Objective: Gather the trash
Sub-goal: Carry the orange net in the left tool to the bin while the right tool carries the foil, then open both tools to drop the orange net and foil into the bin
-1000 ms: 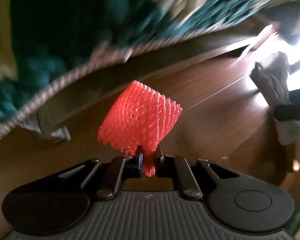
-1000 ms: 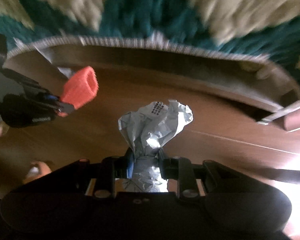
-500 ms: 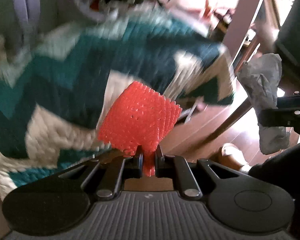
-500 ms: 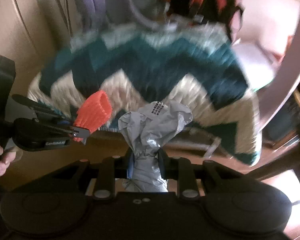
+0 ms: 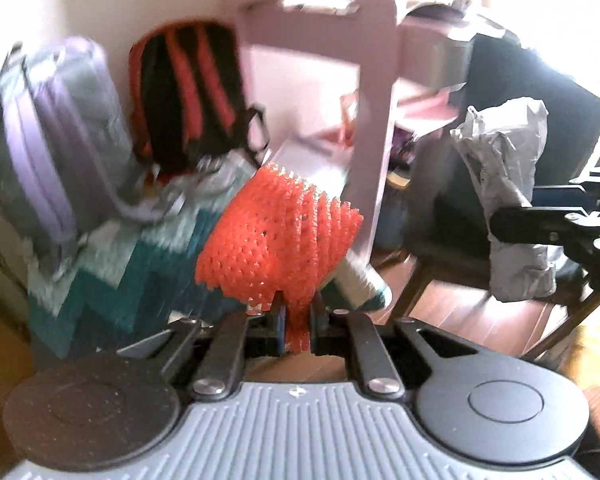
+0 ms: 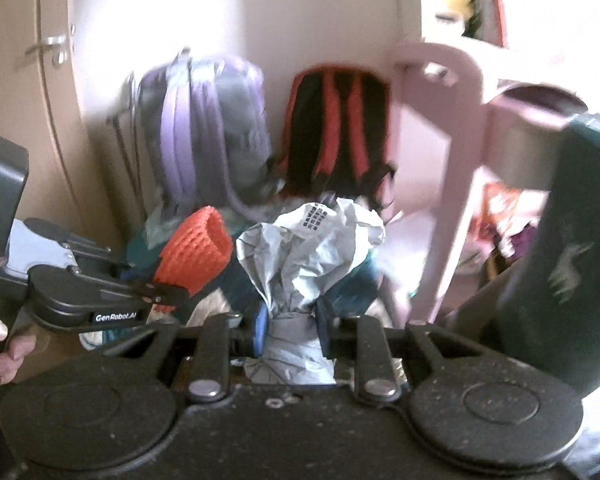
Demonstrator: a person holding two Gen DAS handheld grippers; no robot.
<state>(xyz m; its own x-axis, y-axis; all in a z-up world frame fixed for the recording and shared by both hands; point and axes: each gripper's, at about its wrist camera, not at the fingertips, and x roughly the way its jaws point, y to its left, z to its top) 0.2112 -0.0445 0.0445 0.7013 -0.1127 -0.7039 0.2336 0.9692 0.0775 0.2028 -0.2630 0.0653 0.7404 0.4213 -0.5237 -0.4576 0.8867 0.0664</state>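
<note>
My left gripper (image 5: 298, 326) is shut on a red foam net sleeve (image 5: 278, 240), pinching its lower end so the sleeve fans out above the fingers. In the right wrist view the same sleeve (image 6: 198, 250) shows at the left, held by the left gripper (image 6: 172, 294). My right gripper (image 6: 290, 326) is shut on a crumpled grey plastic bag (image 6: 312, 252) that bulges above the pads. That bag (image 5: 508, 196) also appears at the right of the left wrist view, clamped in the right gripper (image 5: 500, 226). Both are held up in the air, side by side.
Ahead stand a purple backpack (image 6: 204, 128) and a black and red backpack (image 6: 340, 124) against the wall. A teal zigzag blanket (image 5: 112, 276) lies below them. A pink shelf frame (image 5: 374, 92) rises at the right, and a dark chair back (image 6: 564, 248) is close by.
Both grippers have risen from near the wooden floor and tilted up. The view went from floor and blanket edge to backpacks and wall. Both pieces of trash stayed gripped.
</note>
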